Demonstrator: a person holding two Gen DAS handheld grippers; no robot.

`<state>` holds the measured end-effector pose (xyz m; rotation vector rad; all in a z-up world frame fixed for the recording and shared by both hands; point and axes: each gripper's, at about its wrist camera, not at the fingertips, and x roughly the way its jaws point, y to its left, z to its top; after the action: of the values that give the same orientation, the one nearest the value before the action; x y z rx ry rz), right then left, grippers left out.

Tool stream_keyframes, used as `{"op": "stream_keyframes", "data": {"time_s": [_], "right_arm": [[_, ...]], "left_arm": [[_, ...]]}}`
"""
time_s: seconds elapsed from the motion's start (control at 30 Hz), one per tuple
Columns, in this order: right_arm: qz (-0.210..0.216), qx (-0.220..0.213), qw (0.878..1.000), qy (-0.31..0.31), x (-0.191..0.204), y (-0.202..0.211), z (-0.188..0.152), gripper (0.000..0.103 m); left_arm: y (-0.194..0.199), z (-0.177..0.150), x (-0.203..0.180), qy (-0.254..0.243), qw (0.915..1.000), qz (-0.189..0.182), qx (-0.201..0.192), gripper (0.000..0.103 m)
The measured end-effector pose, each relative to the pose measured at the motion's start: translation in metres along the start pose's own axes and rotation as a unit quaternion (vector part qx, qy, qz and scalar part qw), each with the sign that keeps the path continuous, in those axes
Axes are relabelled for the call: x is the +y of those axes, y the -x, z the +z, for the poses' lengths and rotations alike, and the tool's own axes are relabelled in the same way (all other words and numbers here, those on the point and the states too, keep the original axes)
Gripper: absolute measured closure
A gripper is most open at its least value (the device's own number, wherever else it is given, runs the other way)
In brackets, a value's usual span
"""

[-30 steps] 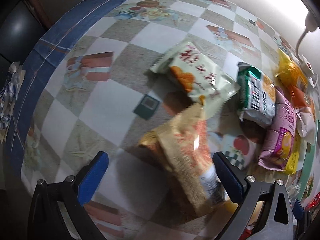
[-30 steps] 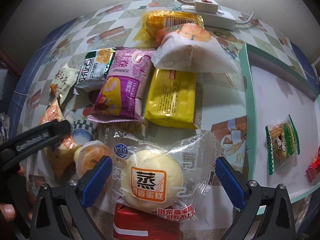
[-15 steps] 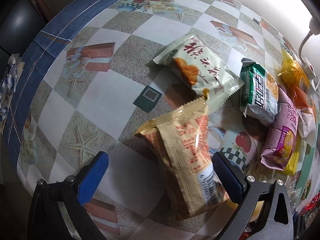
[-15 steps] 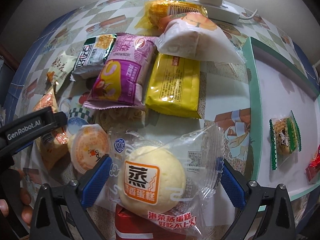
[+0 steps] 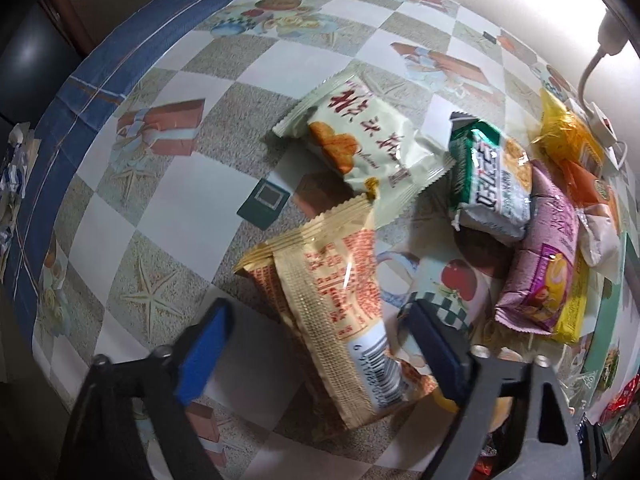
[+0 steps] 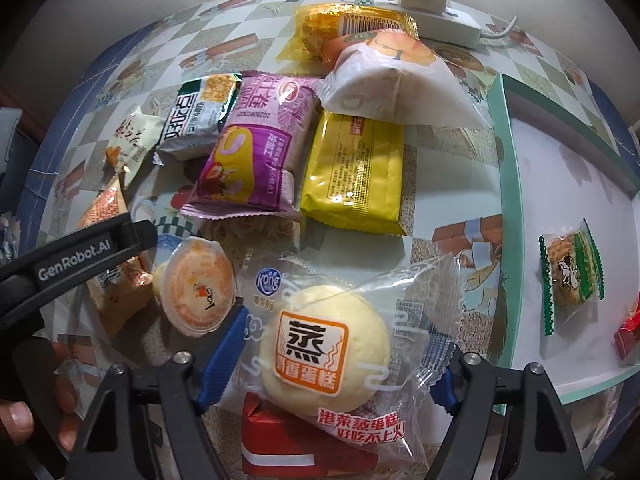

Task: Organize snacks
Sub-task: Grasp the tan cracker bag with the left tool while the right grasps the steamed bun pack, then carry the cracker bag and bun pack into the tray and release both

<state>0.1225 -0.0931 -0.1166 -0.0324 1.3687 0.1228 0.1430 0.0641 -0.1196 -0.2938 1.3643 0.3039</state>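
Note:
In the left wrist view a beige and orange snack packet [image 5: 340, 300] lies on the checked tablecloth between the fingers of my left gripper [image 5: 318, 340]. Its jaws are closing, and a gap shows on each side of the packet. In the right wrist view a steamed cake in a clear wrapper [image 6: 324, 344] sits between the fingers of my right gripper [image 6: 332, 360]. Those jaws are closing too, and both blue pads [image 6: 224, 352] touch the wrapper's crinkled sides. A red packet [image 6: 296, 444] lies under the cake.
A teal-rimmed white tray [image 6: 498, 200] at the right holds a green cracker packet [image 6: 570, 276]. Purple [image 6: 256, 148], yellow [image 6: 356, 176], white-orange [image 6: 400, 84] and gold [image 6: 348, 28] packets lie behind, a jelly cup [image 6: 198, 286] to the left. A power strip [image 6: 436, 16] sits by the wall.
Both pairs of jaws have narrowed. The left gripper has shifted so the beige packet lies squarely between its fingers. The right pads have come in against the cake's wrapper.

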Motion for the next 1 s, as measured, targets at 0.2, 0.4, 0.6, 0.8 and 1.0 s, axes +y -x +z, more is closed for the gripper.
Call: {"op": "stream_keyframes", "data": {"time_s": [0.2,0.4,0.6,0.8,1.0], "right_arm": [[0.0,0.0,1.0,-0.004,-0.001,0.002,0.001,0.027],[-0.001,-0.002,1.0,-0.01,-0.013,0.008,0.002,0.028],[0.006,-0.009,1.0,-0.02,-0.027,0.018,0.007,0.029],[0.016,-0.032,0.999,-0.027,-0.036,0.041,0.013,0.031],[0.024,-0.064,0.997,-0.035,-0.042,0.068,0.014,0.032]], "left_arm": [[0.009,0.002,-0.003,0.004,0.9999,-0.004,-0.013,0.049],[0.017,0.004,0.008,0.013,0.9996,-0.019,-0.016,0.056],[0.027,0.009,0.021,0.021,0.9992,-0.019,-0.029,0.057],[0.058,0.011,0.024,0.021,0.9973,-0.018,-0.068,0.057],[0.09,0.012,0.017,0.014,0.9931,-0.034,-0.111,0.057]]}}
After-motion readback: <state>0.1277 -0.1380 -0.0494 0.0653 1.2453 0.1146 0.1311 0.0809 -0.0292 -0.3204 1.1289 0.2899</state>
